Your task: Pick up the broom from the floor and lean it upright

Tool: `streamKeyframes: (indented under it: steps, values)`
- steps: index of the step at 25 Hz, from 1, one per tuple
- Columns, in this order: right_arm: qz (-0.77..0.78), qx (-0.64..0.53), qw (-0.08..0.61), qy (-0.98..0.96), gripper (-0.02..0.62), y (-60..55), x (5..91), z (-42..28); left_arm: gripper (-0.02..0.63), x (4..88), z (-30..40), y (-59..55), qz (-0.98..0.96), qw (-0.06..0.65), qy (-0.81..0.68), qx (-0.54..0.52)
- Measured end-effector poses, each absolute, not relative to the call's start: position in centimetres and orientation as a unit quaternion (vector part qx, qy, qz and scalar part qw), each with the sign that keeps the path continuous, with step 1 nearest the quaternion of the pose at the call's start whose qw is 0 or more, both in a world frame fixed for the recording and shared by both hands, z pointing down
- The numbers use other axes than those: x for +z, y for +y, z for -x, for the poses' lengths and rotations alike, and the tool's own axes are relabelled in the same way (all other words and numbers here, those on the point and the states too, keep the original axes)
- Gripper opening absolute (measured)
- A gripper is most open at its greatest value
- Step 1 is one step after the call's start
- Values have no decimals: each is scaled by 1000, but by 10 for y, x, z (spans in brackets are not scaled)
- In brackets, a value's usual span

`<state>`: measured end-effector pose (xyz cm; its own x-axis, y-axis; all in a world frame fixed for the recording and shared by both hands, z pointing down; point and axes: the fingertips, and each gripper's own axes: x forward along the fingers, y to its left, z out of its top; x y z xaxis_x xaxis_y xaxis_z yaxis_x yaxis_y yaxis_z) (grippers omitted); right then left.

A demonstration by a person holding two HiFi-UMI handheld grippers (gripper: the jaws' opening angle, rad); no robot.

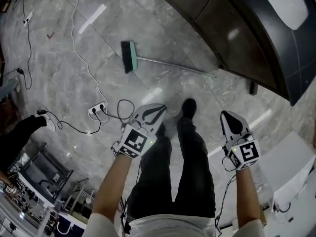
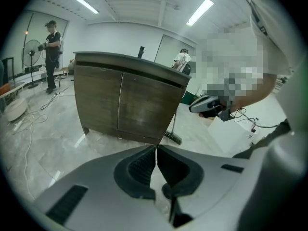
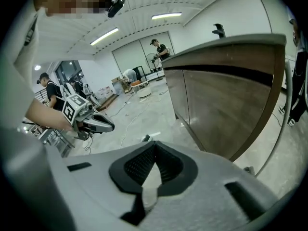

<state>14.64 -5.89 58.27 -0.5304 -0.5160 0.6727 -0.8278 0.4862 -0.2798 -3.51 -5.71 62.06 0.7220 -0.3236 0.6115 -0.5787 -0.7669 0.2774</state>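
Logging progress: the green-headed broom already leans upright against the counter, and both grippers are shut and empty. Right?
No. The broom lies flat on the floor, not upright, as the head view shows. The left gripper and right gripper are indeed shut and empty.

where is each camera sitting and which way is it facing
Head view: on the head, steeply down at the broom; arms, legs, left gripper, right gripper show.
Left gripper view: on that gripper, along its shut jaws at the counter; right gripper shows.
Right gripper view: on that gripper, at the counter; left gripper shows.
Shared: the counter.
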Motion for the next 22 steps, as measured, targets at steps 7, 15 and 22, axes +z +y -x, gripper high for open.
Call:
streamKeyframes:
  steps: [7,15,22]
  values:
    - [-398,289,262,-830,0,-76,672,-150,11,720,29,-72,-906,213,-227,288]
    - [-378,288,256,-842,1,-88,768,-149,11,823,24,-84,-918,183,-189,298]
    - [-358,271,252,-857,0,-99,852,-143,12,921,26,-110,-925,163,-171,298]
